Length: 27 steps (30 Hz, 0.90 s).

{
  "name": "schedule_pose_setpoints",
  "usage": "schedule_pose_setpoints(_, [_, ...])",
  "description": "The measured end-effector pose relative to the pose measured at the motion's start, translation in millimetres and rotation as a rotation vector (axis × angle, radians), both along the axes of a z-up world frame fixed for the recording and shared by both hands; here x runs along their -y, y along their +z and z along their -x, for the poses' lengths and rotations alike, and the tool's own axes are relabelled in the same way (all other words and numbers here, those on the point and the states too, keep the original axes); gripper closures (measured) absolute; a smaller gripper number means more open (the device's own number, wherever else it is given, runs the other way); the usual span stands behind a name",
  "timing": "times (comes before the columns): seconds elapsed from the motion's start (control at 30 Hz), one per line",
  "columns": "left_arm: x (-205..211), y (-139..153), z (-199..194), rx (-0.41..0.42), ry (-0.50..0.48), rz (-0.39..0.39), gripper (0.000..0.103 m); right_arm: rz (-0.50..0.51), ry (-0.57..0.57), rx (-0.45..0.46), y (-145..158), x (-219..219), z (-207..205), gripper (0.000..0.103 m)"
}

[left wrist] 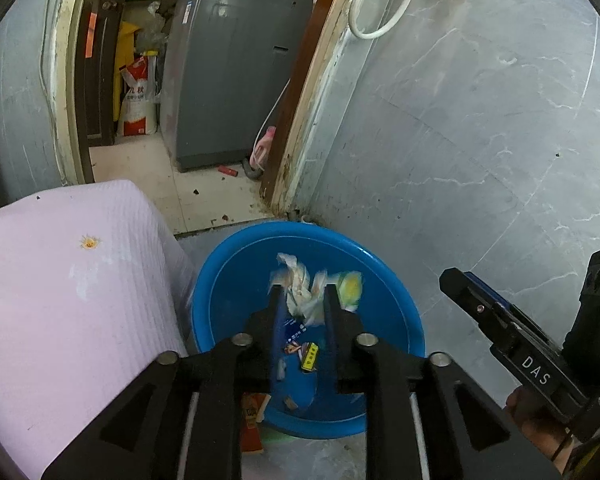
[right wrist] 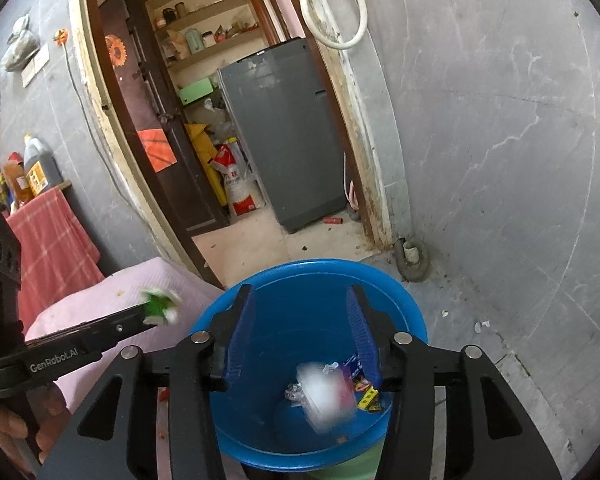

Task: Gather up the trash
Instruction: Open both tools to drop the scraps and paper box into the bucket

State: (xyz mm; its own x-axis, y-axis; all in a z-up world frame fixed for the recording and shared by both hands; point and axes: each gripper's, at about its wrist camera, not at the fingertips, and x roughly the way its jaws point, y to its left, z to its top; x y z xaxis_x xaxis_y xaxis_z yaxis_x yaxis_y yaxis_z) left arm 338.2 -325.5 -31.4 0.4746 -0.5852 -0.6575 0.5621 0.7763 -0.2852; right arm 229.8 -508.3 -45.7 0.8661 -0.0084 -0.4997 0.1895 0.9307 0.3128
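Observation:
A blue basin stands on the floor in a corner, with small wrappers lying in it. My left gripper hangs over it, jaws a little apart. A crumpled white and green wrapper shows blurred between the tips, loose rather than pinched. In the right wrist view that wrapper is at the left gripper's tip. My right gripper is open above the basin. A blurred white piece of trash is below its blue pads, inside the basin. The right gripper also shows at the right of the left wrist view.
A pink cloth-covered surface stands against the basin's left side. Grey tiled wall closes the right. Behind, a doorway leads to a grey washing machine. An orange packet lies by the basin. A drain pipe sits in the corner.

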Motion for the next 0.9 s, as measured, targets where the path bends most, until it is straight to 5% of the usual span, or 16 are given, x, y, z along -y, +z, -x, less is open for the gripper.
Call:
schedule_pose_setpoints(0.27, [-2.6,-0.6,1.6,-0.004,-0.003,0.001,0.079,0.002,-0.008,0.006,1.9,-0.4,0.6,0.054])
schedule_pose_setpoints(0.5, [-7.2,4.3,4.3,0.014,0.022,0.025,0.065,0.008,-0.026,0.026,6.6,0.7,2.5,0.050])
schedule_pose_setpoints(0.9, [-19.5,19.1,11.3,0.085,0.089,0.011,0.028,0.012,-0.062,0.054,11.9,4.2,8.4,0.025])
